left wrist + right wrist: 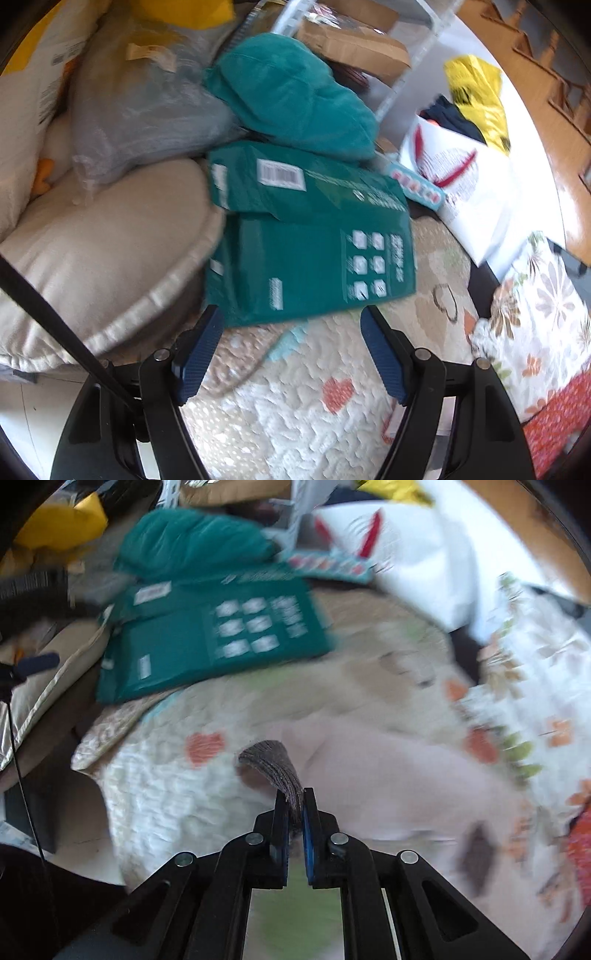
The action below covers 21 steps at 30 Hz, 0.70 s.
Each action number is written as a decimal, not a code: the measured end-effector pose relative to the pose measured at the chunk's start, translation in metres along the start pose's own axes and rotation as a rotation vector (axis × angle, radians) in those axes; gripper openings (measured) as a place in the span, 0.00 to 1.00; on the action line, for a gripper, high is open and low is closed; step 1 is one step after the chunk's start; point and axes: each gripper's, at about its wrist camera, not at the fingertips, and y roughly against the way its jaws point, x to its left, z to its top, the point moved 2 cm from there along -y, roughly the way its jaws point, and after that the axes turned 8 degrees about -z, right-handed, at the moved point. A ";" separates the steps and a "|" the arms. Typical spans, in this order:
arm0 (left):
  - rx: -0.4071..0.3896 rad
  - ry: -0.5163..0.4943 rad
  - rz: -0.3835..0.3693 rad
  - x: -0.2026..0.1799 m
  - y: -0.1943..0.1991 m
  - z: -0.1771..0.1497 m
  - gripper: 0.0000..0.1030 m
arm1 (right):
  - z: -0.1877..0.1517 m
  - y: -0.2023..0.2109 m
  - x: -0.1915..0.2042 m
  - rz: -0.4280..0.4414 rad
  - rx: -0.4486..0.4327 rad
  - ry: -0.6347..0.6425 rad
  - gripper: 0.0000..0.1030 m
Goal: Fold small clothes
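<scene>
A pale pink small garment [399, 786] lies blurred on the white quilt with orange hearts [166, 794]. Its grey-brown ribbed band [273, 764] curls up off the quilt, and my right gripper [295, 794] is shut on that band, with the pads pinching the fabric. A dark patch shows on the garment at the lower right. My left gripper [291, 321] hangs open above the same quilt [295, 406], just short of a green package, with nothing between its fingers. One of its blue fingers [40, 662] shows at the left edge of the right wrist view.
A flat green package [314, 251] lies at the quilt's far edge, with a teal cushion [291, 92] behind it. A beige cushion [103, 251] fills the left. A white printed bag [472, 192], a yellow bag [476, 99] and a floral cloth [535, 314] are on the right.
</scene>
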 end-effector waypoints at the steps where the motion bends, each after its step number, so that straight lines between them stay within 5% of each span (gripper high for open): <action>1: 0.009 -0.018 -0.006 -0.007 0.000 -0.004 0.73 | -0.003 0.005 -0.017 -0.043 0.002 0.012 0.07; 5: 0.048 -0.114 -0.041 -0.043 -0.002 -0.025 0.73 | -0.037 0.023 -0.097 -0.289 0.062 0.077 0.06; 9: 0.088 -0.219 -0.075 -0.084 -0.006 -0.052 0.74 | -0.102 0.026 -0.178 -0.565 0.186 0.177 0.06; 12: 0.116 -0.279 -0.096 -0.114 -0.011 -0.072 0.74 | -0.151 0.017 -0.222 -0.693 0.289 0.229 0.06; 15: 0.147 -0.324 -0.116 -0.142 -0.009 -0.095 0.74 | -0.198 0.005 -0.261 -0.766 0.383 0.222 0.06; 21: 0.217 -0.430 -0.146 -0.191 -0.015 -0.135 0.74 | -0.262 -0.015 -0.293 -0.781 0.486 0.189 0.07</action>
